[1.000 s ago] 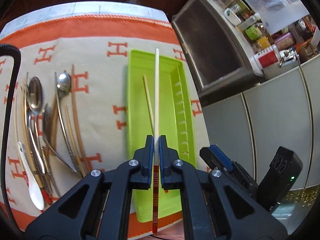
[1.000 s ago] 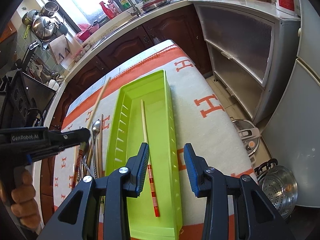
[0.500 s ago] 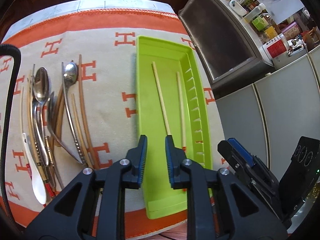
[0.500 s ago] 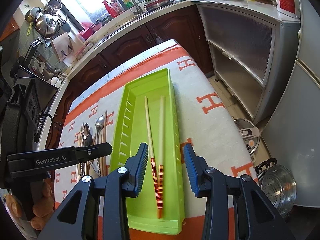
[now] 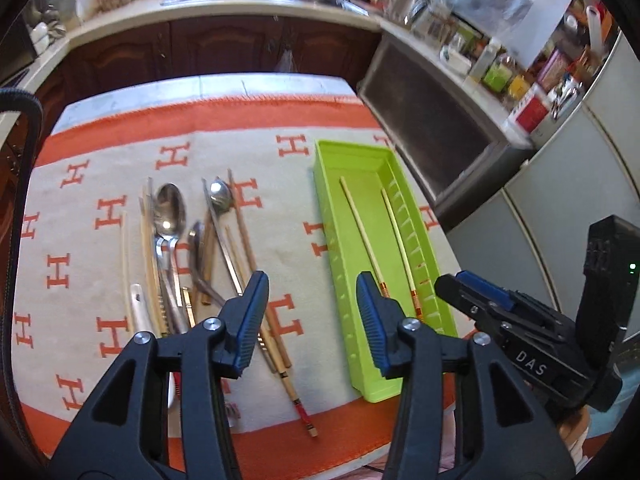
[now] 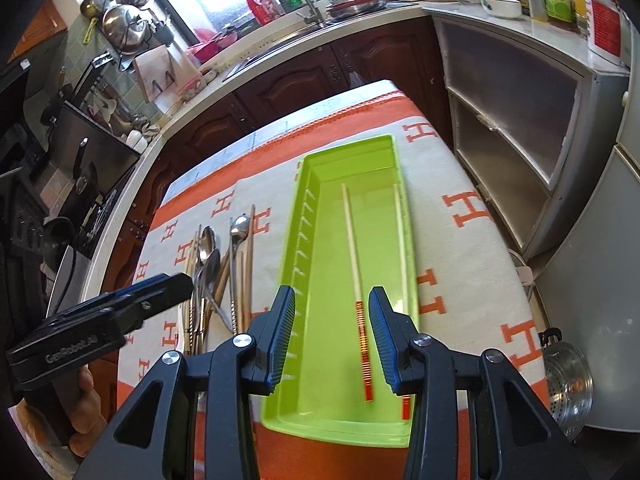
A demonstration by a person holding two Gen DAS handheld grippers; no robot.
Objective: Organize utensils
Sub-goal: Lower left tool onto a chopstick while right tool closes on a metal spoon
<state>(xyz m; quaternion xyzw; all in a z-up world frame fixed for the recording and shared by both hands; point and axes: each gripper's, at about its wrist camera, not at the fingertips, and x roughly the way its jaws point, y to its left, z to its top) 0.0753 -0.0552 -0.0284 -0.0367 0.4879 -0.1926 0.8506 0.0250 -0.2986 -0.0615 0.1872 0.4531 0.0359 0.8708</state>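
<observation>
We read "DAS" on our right gripper [image 5: 472,296] and "GenRobot.AI" on our left gripper [image 5: 310,312]; both stand part-open and empty, the left's jaws having just been opening, above the orange-and-cream H-patterned cloth [image 5: 100,216].

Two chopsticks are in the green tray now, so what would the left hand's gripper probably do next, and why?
Probably swing over to the pile of metal spoons and wooden chopsticks on the orange-and-cream cloth and pick one. The left gripper, jaws just opened, holds nothing; the green plastic tray holds only two pale red-banded chopsticks.
</observation>
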